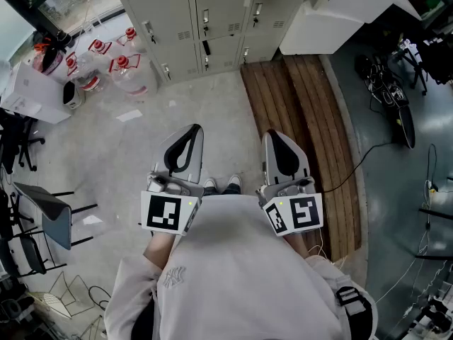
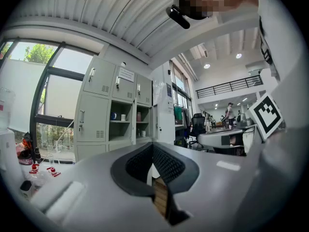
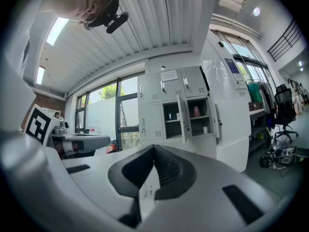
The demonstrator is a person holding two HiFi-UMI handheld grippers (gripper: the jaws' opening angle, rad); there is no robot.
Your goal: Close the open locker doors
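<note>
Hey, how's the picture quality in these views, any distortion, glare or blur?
Head view: sharp and evenly lit, lockers slanted at the top edge. Left gripper view: strong fisheye with black corners, the window washed out. Right gripper view: same fisheye, a ceiling light glares.

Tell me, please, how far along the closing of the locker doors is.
Done: nothing yet. The two open doors in the middle row of the lockers are not yet closed. In hand: the left gripper and right gripper are both shut, empty and level, facing the lockers from some way back. Left: probably approach and push both doors shut.
</note>
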